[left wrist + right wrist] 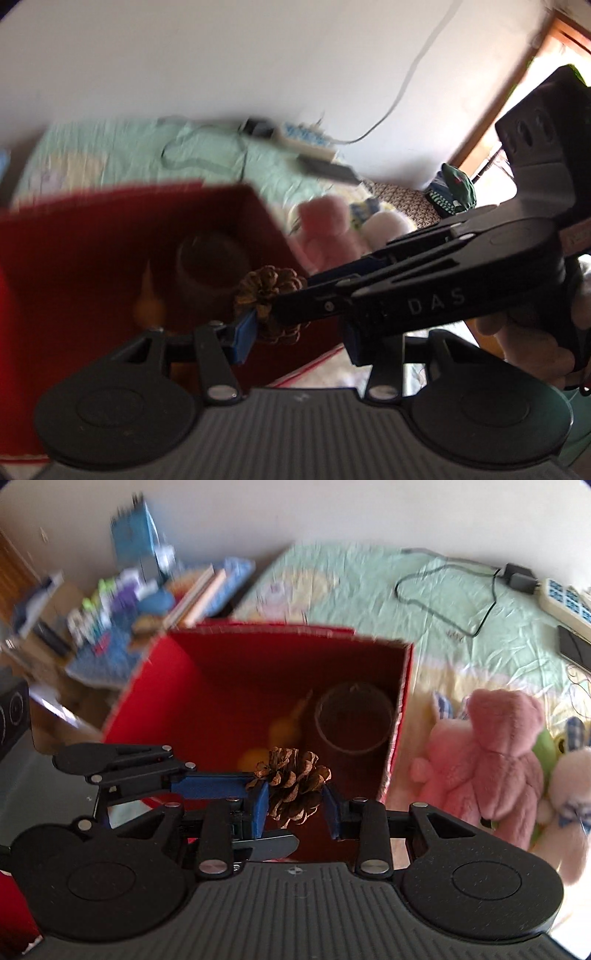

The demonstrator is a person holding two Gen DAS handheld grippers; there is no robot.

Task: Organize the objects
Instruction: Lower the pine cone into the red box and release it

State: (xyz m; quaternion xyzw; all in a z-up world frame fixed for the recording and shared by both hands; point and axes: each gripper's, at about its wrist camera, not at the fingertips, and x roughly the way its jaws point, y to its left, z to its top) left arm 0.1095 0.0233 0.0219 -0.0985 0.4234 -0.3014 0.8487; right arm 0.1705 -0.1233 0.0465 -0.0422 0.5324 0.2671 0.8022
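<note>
A brown pine cone (pixel 293 784) hangs over the open red box (pixel 177 686), between the blue pads of my right gripper (pixel 295 805), which is shut on it. My left gripper (pixel 255 794) reaches in from the left, its blue fingers (pixel 218 784) touching the cone's left side. In the left wrist view the pine cone (pixel 269 295) sits by the left pad of my left gripper (pixel 295 332), with the right gripper (pixel 332 299) crossing in front. Whether the left jaws grip the cone is unclear. Inside the box lie a dark round container (pixel 352 720) and yellow objects (pixel 266 746).
The box stands on a bed with a pale green sheet (pixel 461 598). Pink and white plush toys (pixel 495 753) lie right of the box. A power strip (pixel 565 598), cable and phone (pixel 576 648) lie at the far right. A cluttered shelf of books (pixel 122 605) is at the left.
</note>
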